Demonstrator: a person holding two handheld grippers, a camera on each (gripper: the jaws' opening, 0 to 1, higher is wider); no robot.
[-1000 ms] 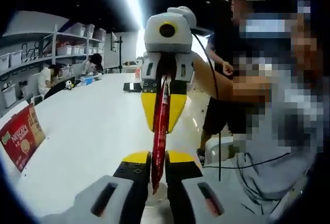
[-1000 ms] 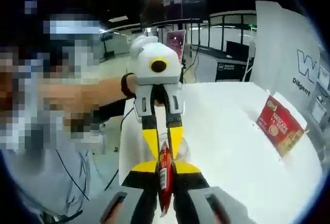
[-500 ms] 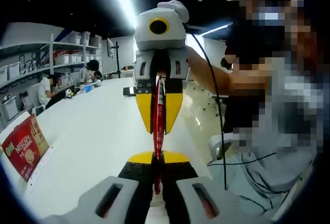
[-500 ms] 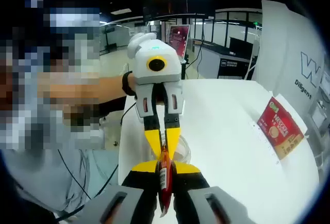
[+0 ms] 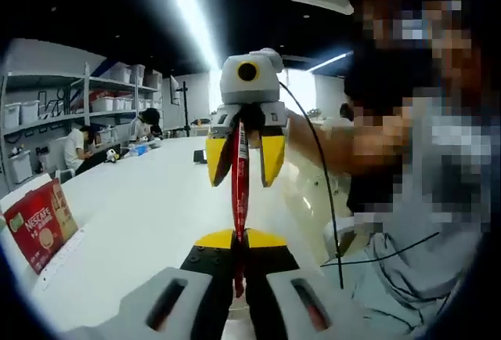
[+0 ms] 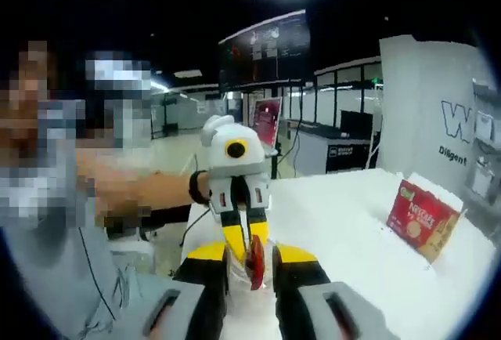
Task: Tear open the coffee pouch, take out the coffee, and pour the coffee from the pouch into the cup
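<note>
A thin red coffee pouch (image 5: 239, 191) stands on end between the two grippers. My left gripper (image 5: 239, 236) is shut on its lower end. The right gripper (image 5: 243, 183) faces me with its yellow jaws spread on either side of the pouch, not touching it. In the right gripper view my own jaws (image 6: 252, 252) stand open, with the pouch's end (image 6: 254, 262) in the gap. The left gripper (image 6: 246, 240) is just beyond, pinching the pouch. A clear cup (image 6: 239, 285) shows faintly below the pouch on the white table (image 6: 352, 230).
A red Nescafe box (image 5: 39, 226) stands on the table (image 5: 141, 199), also seen as a red box (image 6: 423, 218) to the right. The person holding the grippers fills one side of each view. Shelves with bins and seated people are far behind.
The right gripper's jaws have opened and let go of the pouch, and it has drawn back a little. The left gripper still holds the pouch.
</note>
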